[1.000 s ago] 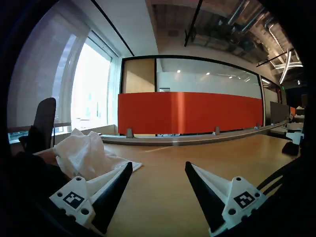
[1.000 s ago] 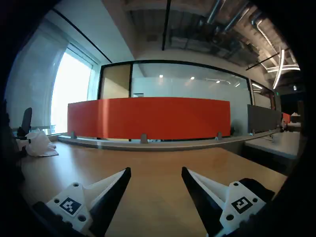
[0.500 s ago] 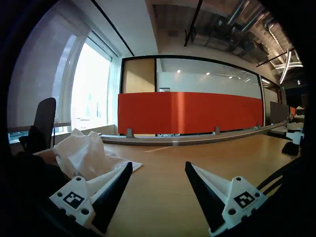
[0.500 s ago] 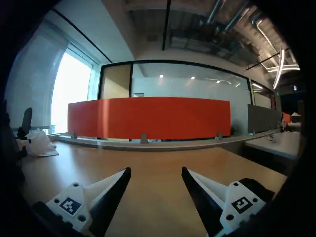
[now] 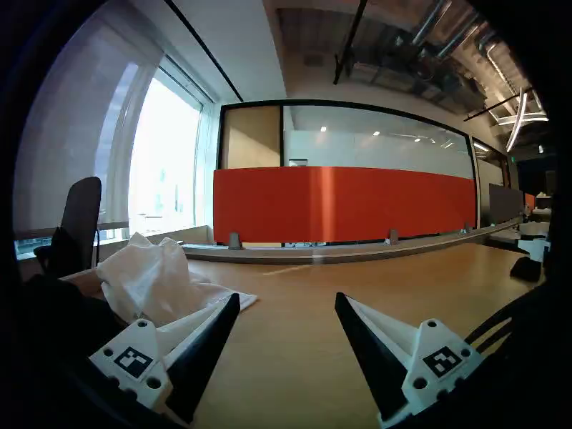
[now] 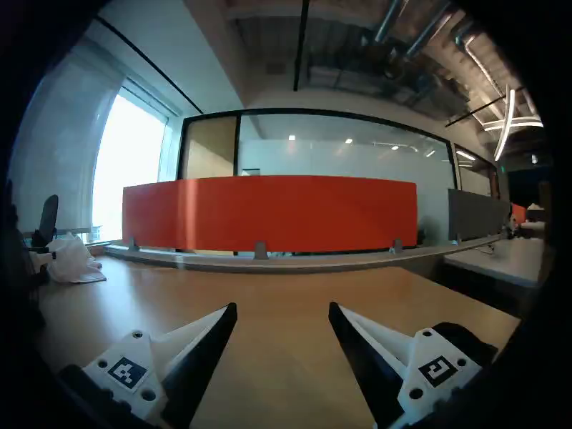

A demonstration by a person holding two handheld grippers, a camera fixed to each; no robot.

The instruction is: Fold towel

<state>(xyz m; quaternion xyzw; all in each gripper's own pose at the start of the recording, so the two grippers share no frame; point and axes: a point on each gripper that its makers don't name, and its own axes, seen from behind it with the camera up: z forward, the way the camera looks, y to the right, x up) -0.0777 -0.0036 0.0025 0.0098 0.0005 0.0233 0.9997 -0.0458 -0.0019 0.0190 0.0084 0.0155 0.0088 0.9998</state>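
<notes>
A crumpled white towel (image 5: 154, 280) lies in a heap on the wooden desk (image 5: 300, 357), just ahead and left of my left gripper (image 5: 284, 307). That gripper stands open above the desk with nothing between its fingers; its left finger (image 5: 193, 336) partly covers the towel's near edge. In the right gripper view the same towel (image 6: 70, 260) is small and far off at the left. My right gripper (image 6: 281, 314) is open too, low over bare desk.
An orange divider panel (image 5: 343, 204) runs along the desk's far edge. A dark office chair (image 5: 75, 225) stands at the left by the bright window (image 5: 164, 171). A black object (image 5: 525, 268) sits at the desk's right side. Another desk (image 6: 500, 261) lies to the right.
</notes>
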